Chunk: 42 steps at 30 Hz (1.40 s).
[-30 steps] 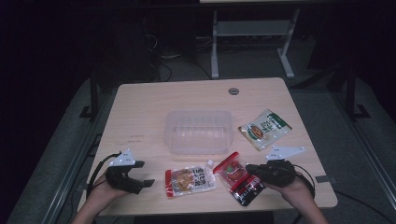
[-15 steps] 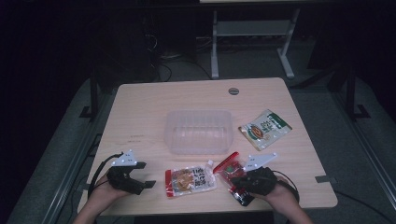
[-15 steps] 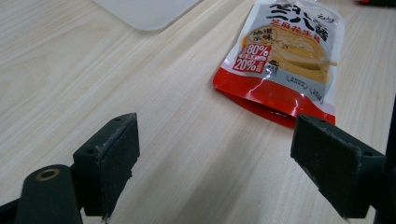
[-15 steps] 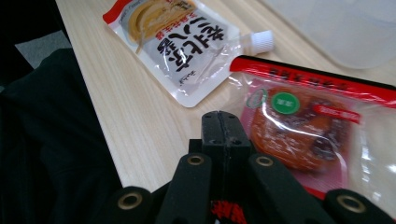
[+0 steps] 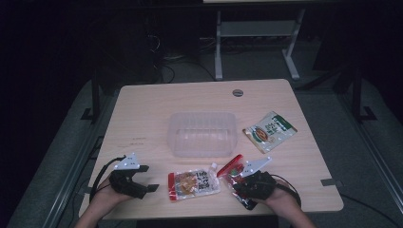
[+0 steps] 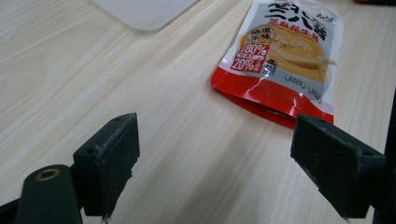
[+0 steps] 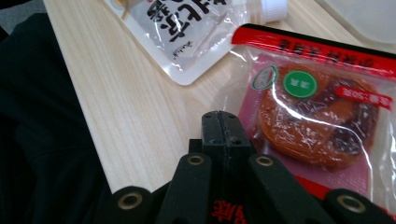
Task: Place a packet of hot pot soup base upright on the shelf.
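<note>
Your right gripper [image 5: 247,183] sits at the near right of the table [image 5: 142,118], its jaws pressed together with nothing between them. In the right gripper view the closed tips [image 7: 220,128] rest at the near left edge of the red snack packet [image 7: 322,107], beside its clear window rather than pinching it; whether they touch the film you cannot tell. From the high view that packet [image 5: 234,166] lies partly under your right hand, its red top edge pointing toward the clear plastic container [image 5: 203,134] in the middle of the table.

Your left gripper [image 5: 142,178] rests at the near left corner, jaws spread wide over bare wood. The left gripper view shows the orange-and-grey spout pouch [image 6: 285,51] lying beyond the far jaw, well apart from both pads, with a corner of the container [image 6: 144,11] at the top.

The right gripper view gives you the round dark-orange pieces inside the red packet and the pouch's white cap [image 7: 273,7]. The high view alone gives you the green-and-white packet [image 5: 270,131], lying right of the container.
</note>
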Motion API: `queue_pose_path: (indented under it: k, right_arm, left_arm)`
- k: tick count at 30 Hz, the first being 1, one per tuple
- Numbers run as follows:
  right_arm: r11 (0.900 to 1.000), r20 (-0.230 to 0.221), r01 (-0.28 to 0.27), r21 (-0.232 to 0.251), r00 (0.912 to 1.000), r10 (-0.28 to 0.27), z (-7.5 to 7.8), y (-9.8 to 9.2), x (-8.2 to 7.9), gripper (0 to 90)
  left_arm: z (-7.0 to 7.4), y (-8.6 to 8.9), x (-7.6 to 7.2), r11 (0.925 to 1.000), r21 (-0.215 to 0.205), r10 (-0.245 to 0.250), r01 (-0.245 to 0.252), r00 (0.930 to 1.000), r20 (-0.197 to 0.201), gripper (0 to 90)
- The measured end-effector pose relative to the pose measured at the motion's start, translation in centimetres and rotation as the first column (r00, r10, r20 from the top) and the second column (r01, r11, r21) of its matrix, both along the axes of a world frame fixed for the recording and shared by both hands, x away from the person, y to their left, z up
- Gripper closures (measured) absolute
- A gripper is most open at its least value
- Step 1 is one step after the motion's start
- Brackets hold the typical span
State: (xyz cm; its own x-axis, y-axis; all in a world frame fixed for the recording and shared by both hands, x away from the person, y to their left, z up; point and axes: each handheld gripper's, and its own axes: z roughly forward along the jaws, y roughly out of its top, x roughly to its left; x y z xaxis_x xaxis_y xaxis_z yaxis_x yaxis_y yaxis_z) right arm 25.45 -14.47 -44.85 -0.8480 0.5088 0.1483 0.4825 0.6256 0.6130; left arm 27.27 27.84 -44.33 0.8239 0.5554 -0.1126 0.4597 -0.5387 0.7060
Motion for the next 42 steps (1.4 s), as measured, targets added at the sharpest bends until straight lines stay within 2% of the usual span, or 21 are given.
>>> queue_pose_path:
  k: [9,21,24,31,34,39,40,42]
  right_arm:
    - [1.0,-0.006,0.021,-0.017,0.9998,-0.021,0.0,-0.8,0.2,89.6]
    - [0.996,-0.012,0.089,-0.016,0.9959,-0.089,0.1,-3.2,0.7,89.6]
    - [0.991,-0.017,0.125,-0.047,0.992,-0.125,0.0,-4.0,0.9,89.6]
    - [0.982,-0.04,0.178,-0.063,0.9827,-0.181,-0.3,-5.2,1.5,89.6]
    - [0.976,-0.033,0.196,-0.093,0.9793,-0.2,-0.6,-5.5,1.8,89.7]
    - [0.969,-0.03,0.225,-0.101,0.9729,-0.229,-0.6,-6.1,2.1,89.7]
    - [0.964,-0.023,0.243,-0.111,0.9688,-0.247,-0.5,-6.3,2.2,89.7]
    - [0.96,-0.017,0.251,-0.12,0.9668,-0.255,-0.5,-6.6,2.2,89.7]
  left_arm:
    - [0.0,0.0,-0.1,1.0,0.0,0.0,0.0,1.0,-0.001,15.1]
    - [0.0,-0.1,-0.1,1.0,-0.003,-0.002,0.002,1.0,-0.005,15.1]
    - [0.0,-0.1,-0.1,1.0,-0.004,-0.002,0.002,1.0,-0.006,15.1]
    - [0.0,-0.2,-0.1,1.0,-0.003,-0.005,0.005,0.9999,-0.009,15.1]
    - [0.0,-0.2,-0.1,1.0,0.0,-0.009,0.009,0.9999,-0.007,15.1]
    - [-0.1,-0.2,-0.1,0.9999,-0.001,-0.012,0.012,0.9999,-0.006,15.1]
    - [0.0,-0.2,-0.1,0.9999,0.0,-0.013,0.013,0.9999,-0.006,15.1]
    - [-0.1,-0.2,-0.1,0.9999,-0.002,-0.01,0.01,0.9999,-0.009,15.1]
